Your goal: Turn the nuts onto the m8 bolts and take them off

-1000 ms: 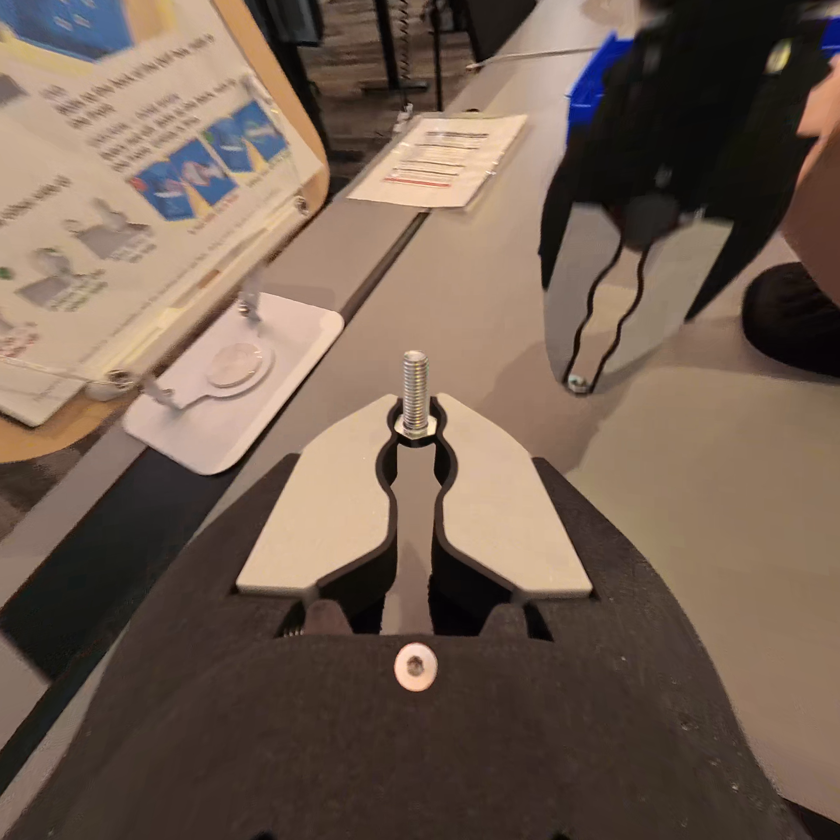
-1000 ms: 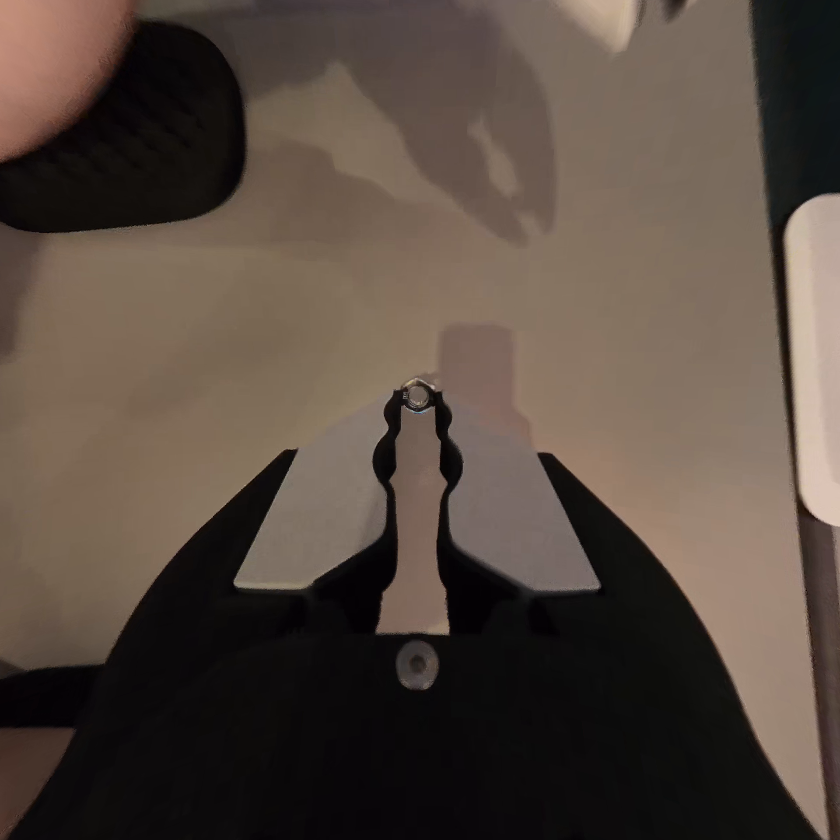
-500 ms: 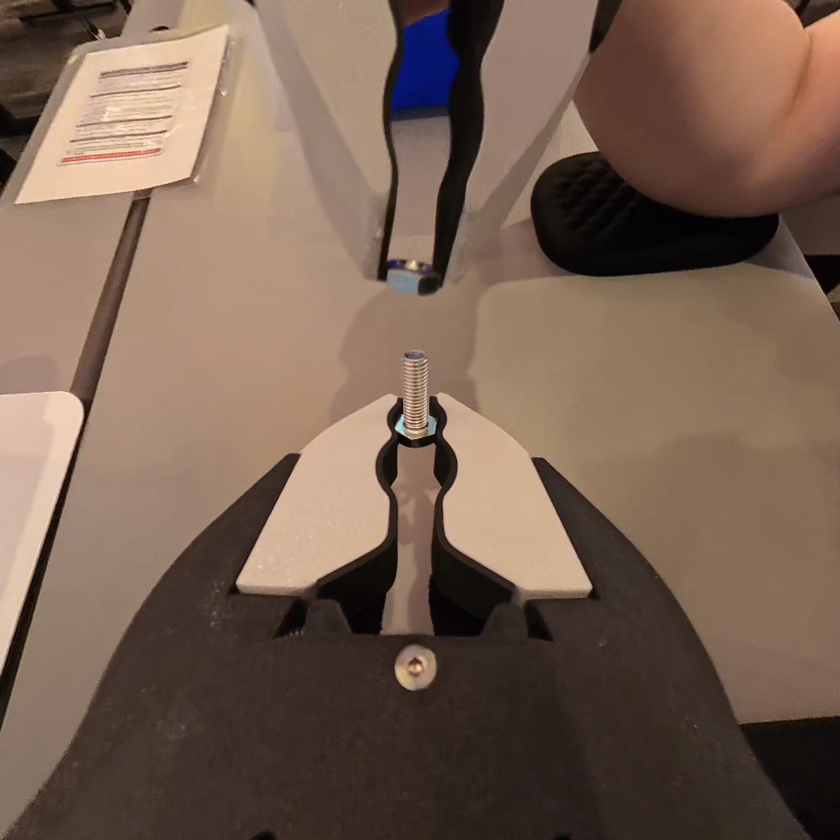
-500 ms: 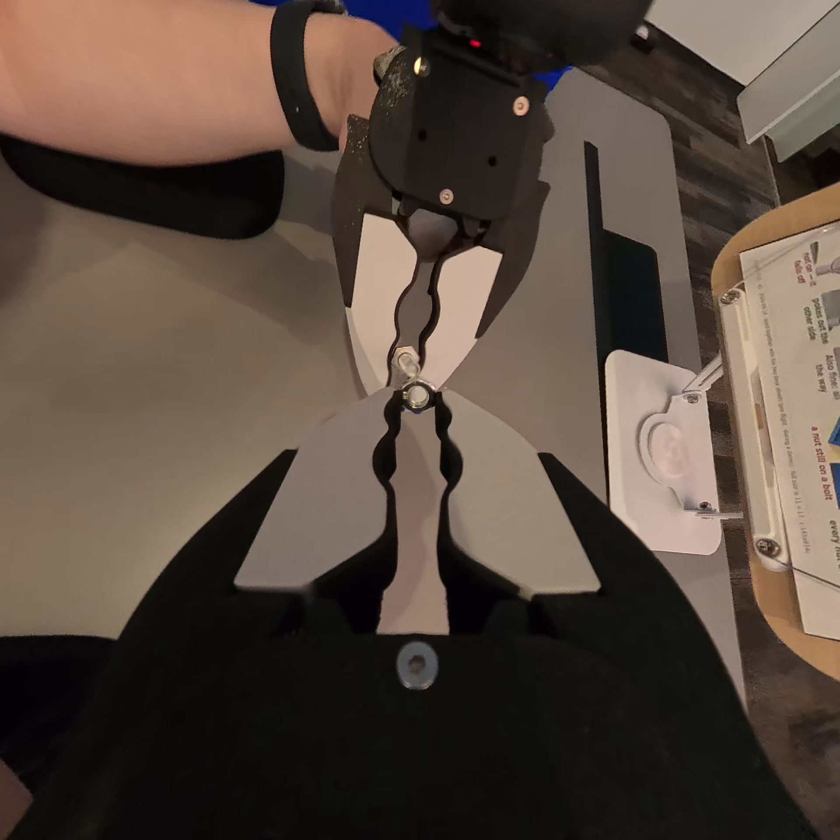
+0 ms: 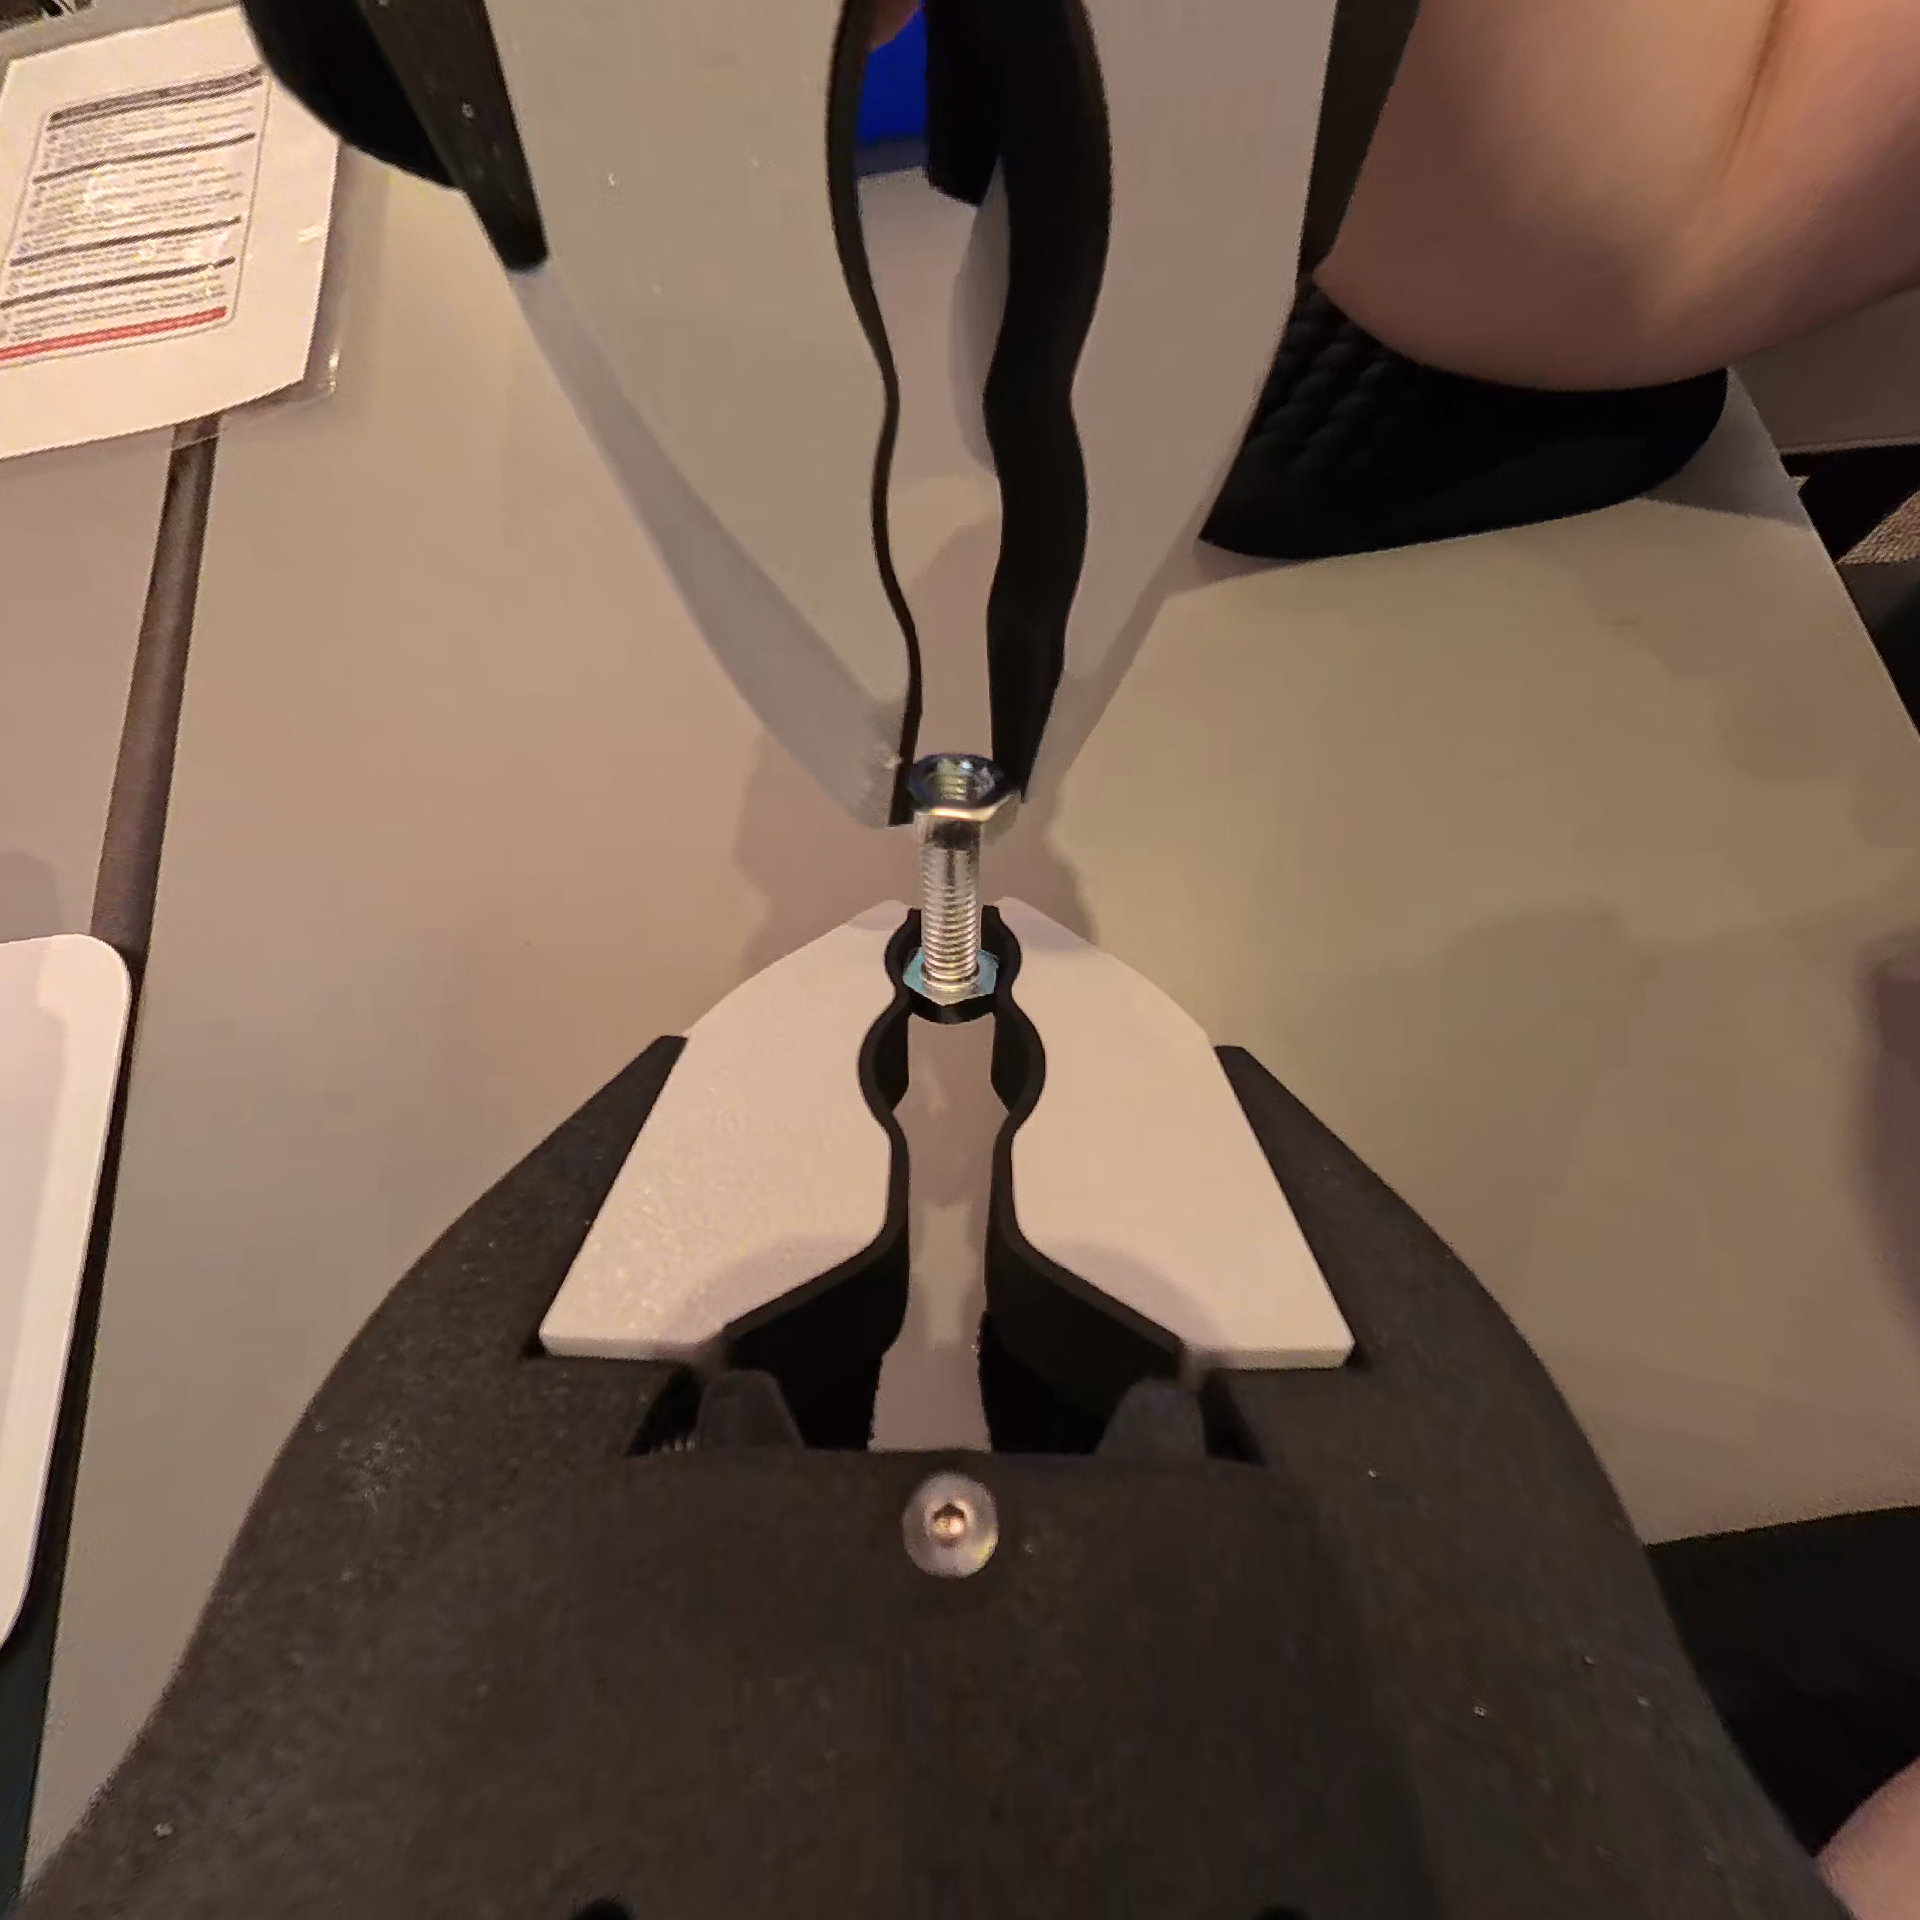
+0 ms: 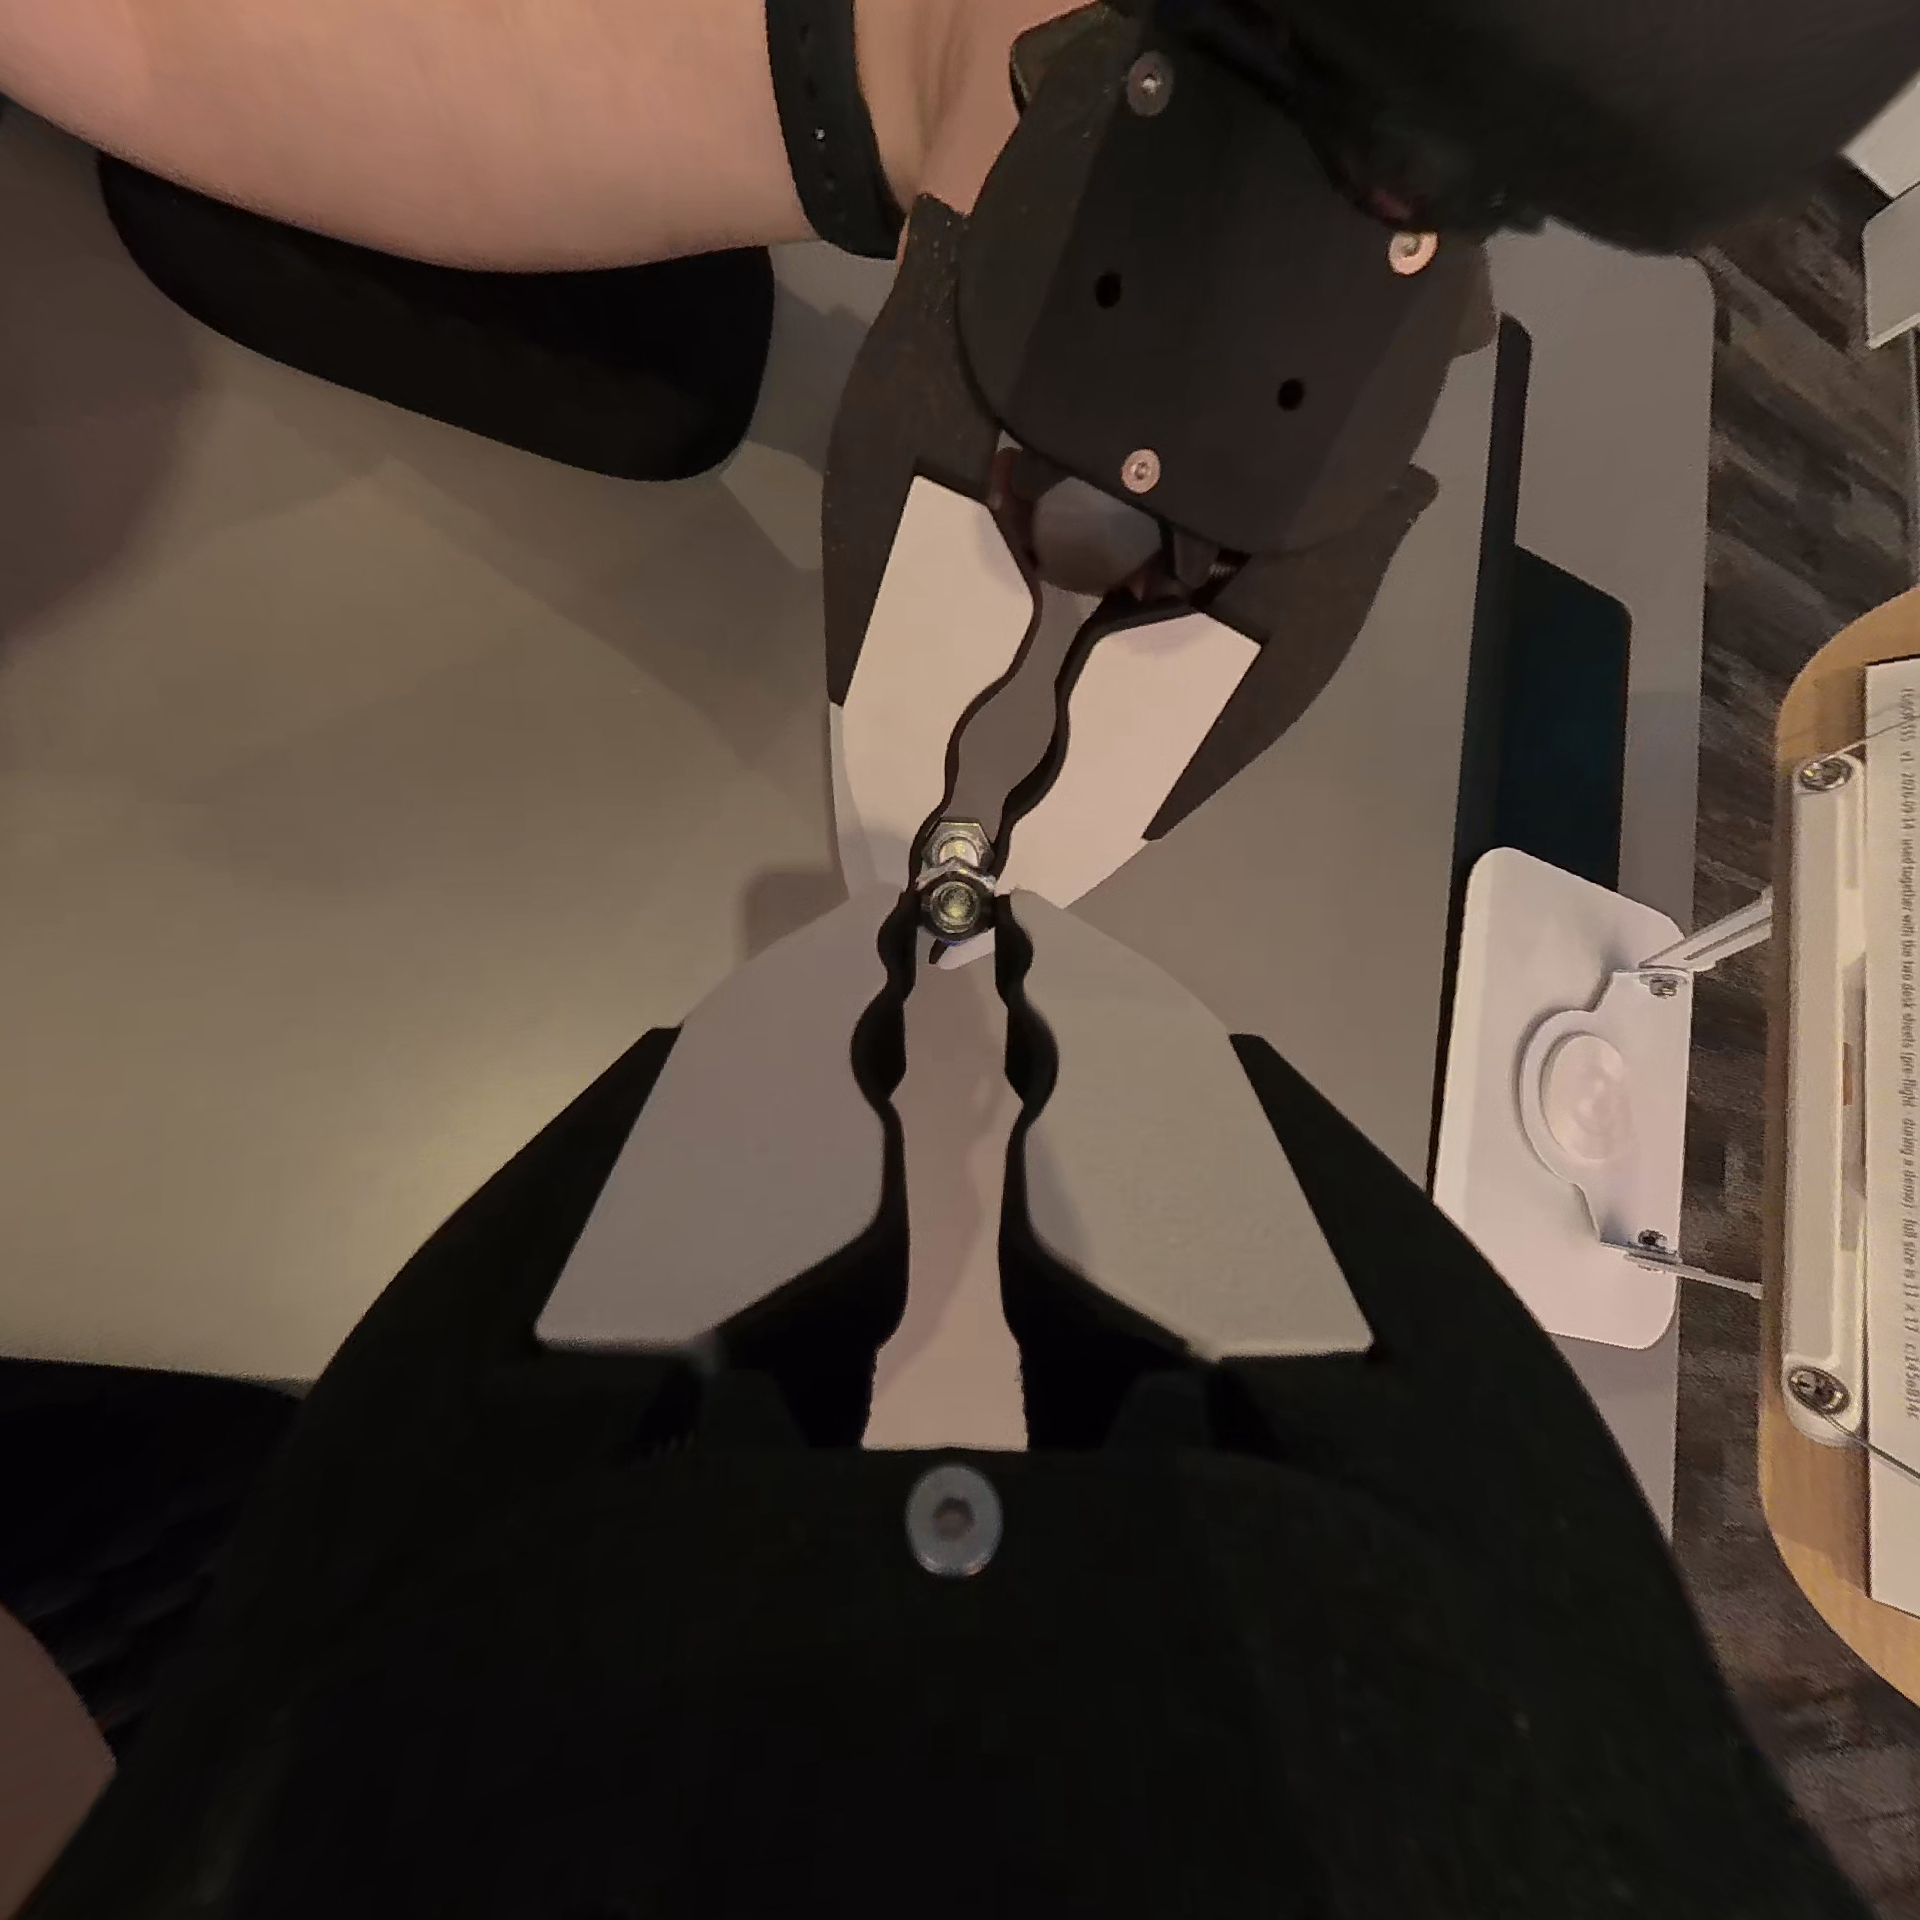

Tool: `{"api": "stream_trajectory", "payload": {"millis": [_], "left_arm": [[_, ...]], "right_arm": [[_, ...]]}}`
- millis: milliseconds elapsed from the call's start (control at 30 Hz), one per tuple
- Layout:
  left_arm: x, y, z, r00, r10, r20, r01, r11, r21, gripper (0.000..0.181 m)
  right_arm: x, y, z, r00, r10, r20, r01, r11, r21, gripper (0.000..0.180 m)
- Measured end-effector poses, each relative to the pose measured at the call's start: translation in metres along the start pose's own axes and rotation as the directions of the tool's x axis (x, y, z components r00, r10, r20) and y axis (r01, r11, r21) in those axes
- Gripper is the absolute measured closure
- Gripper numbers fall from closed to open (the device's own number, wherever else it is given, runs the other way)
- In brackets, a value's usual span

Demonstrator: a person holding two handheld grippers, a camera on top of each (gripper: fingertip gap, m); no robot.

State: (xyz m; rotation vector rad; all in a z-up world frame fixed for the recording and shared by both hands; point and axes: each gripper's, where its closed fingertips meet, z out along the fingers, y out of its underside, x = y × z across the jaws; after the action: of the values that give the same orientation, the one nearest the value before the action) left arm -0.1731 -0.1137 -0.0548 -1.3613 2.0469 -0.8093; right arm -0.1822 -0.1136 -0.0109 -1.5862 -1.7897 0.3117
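Two grippers met at mid-frame over a grey table (image 5: 416, 727). From below, the left gripper (image 5: 951, 961) was clamped on an upright bolt (image 5: 948, 914) by its head. From above, the right gripper (image 5: 961, 816) pinched a nut (image 5: 958, 814) seated on the bolt's tip.

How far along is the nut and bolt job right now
Done: left gripper clamps the bolt upright by its head; right gripper has the nut. In hand: nut sits at the bolt's tip. Left: turning it down the exposed thread, then removing it.
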Motion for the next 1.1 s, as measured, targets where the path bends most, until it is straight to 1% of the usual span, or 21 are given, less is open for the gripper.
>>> {"api": "stream_trajectory", "payload": {"millis": [233, 567, 767, 933, 1100], "left_arm": [[0.003, 0.002, -0.002, 1.0, 0.024, 0.003, -0.024, 0.999, -0.031, 0.17], [-0.01, 0.005, -0.012, 0.997, -0.029, 0.073, 0.031, 0.999, -0.025, 0.17], [-0.024, 0.006, -0.024, 0.985, -0.087, 0.147, 0.089, 0.996, -0.007, 0.17], [-0.035, 0.014, -0.029, 0.969, -0.105, 0.226, 0.119, 0.992, -0.051, 0.17], [-0.042, 0.018, -0.031, 0.956, -0.111, 0.273, 0.137, 0.987, -0.079, 0.17]], "right_arm": [[-0.002, -0.001, 0.001, 1.0, -0.012, -0.004, 0.012, 1.0, -0.023, 0.166], [0.014, -0.005, 0.004, 0.993, 0.106, -0.055, -0.106, 0.994, 0.002, 0.166], [0.031, -0.014, 0.007, 0.96, 0.268, -0.074, -0.262, 0.962, 0.081, 0.166], [0.042, -0.015, 0.013, 0.912, 0.407, -0.048, -0.398, 0.908, 0.13, 0.166], [0.047, -0.013, 0.015, 0.861, 0.507, -0.026, -0.499, 0.855, 0.139, 0.166]]}}
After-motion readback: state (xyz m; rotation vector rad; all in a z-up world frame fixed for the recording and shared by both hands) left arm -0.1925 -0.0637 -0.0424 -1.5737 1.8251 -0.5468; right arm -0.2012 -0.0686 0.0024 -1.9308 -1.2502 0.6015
